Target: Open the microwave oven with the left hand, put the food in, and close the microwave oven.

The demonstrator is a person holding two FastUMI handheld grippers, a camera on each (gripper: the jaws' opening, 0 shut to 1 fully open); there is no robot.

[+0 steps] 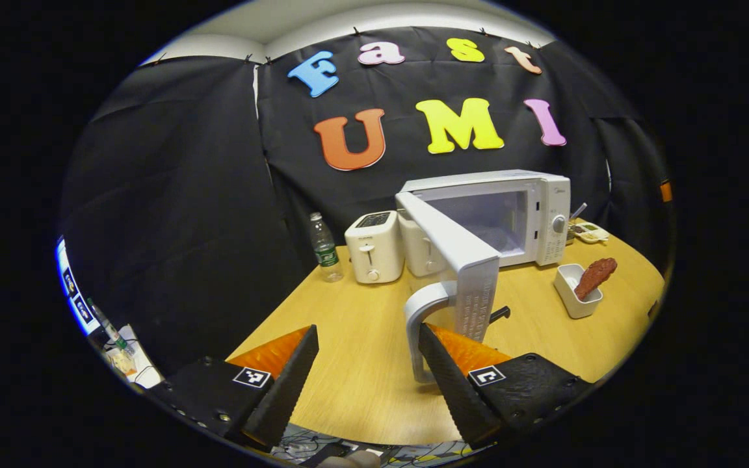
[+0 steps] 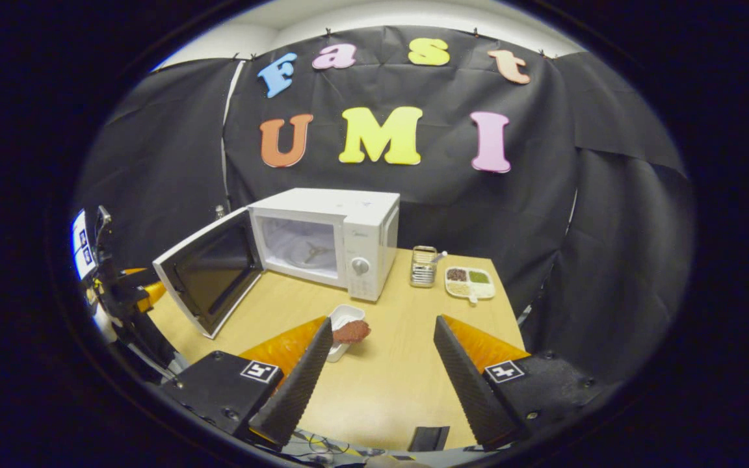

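We are holding both the left gripper and right gripper spread wide, gripping nothing, while the microwave door is standing open and the food is resting in its white dish on the table.

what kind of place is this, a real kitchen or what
Likely a staged recording booth, not a real kitchen: a microwave and toaster stand on a wooden table with black cloth hung behind.
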